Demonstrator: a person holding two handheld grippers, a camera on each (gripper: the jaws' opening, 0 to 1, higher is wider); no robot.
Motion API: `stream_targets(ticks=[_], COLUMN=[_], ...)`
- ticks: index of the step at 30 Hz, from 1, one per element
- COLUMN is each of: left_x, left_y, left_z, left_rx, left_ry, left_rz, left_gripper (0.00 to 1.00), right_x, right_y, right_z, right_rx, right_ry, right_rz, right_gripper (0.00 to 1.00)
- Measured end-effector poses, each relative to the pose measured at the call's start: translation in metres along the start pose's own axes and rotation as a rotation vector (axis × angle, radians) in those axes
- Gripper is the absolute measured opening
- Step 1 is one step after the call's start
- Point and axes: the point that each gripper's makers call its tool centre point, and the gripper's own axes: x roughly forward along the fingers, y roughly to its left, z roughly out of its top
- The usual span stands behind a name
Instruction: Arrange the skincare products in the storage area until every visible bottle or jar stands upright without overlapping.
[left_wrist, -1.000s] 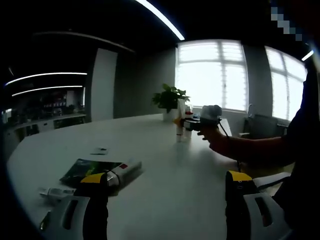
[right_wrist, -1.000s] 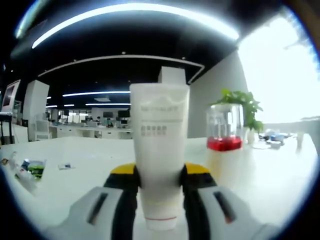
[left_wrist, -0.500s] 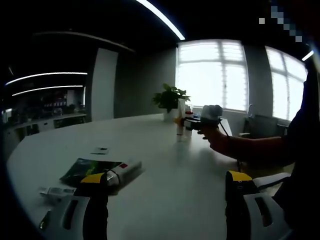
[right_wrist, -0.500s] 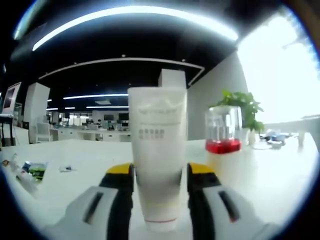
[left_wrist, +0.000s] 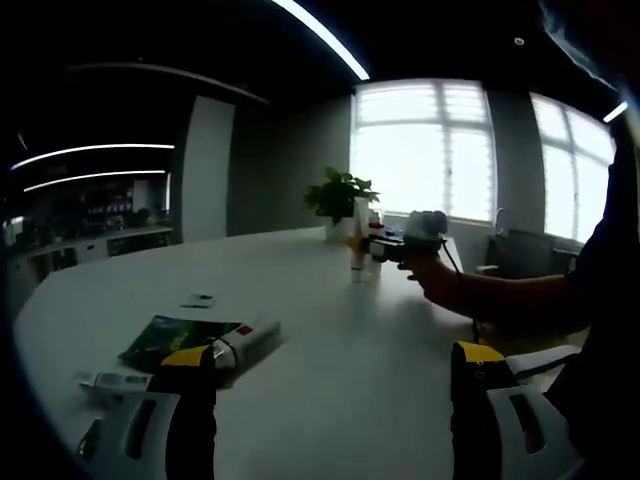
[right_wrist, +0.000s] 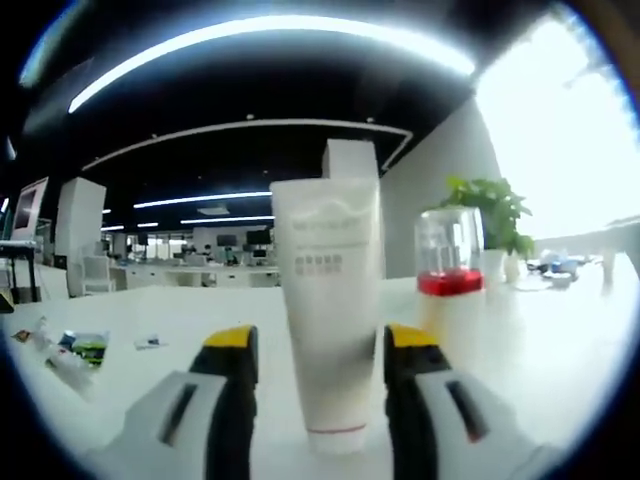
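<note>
Bare table (left_wrist: 330, 300) lies open left of the white tube (right_wrist: 327, 320); red-banded bottle (right_wrist: 449, 270) crowds its right.

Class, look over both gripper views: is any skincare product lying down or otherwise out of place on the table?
Yes. In the left gripper view a white tube lies flat across a green packet near the table's edge, overlapping it. The white tube between the right gripper's open jaws stands upright.

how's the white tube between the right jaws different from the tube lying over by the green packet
The white tube stands upright, cap down, between the right gripper's jaws, with gaps on both sides; the lying tube rests flat against the green packet. The standing one looks plain white; the lying one shows a red mark. Both sit on the white table.
</note>
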Motion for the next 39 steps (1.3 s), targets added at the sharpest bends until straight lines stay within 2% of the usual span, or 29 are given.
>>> stream_targets(ticks=[18,34,39], left_x=[0.0,0.004,0.003], left_y=[-0.005,-0.008,-0.008], left_z=[0.003,0.004,0.0], left_rx=[0.0,-0.004,-0.01], left_ry=[-0.006,-0.011,-0.005], left_rz=[-0.009,-0.017,-0.013], left_gripper=[1.0,1.0,1.0], right_x=[-0.019,-0.042,-0.053], right_y=[0.007,0.032,0.038], right_z=[0.014,0.032,0.029], right_rx=[-0.016,0.012,0.026], right_ry=[-0.021,-0.045,-0.033], right_rz=[0.015,0.083,0.118], right_gripper=[0.51,0.56,0.56])
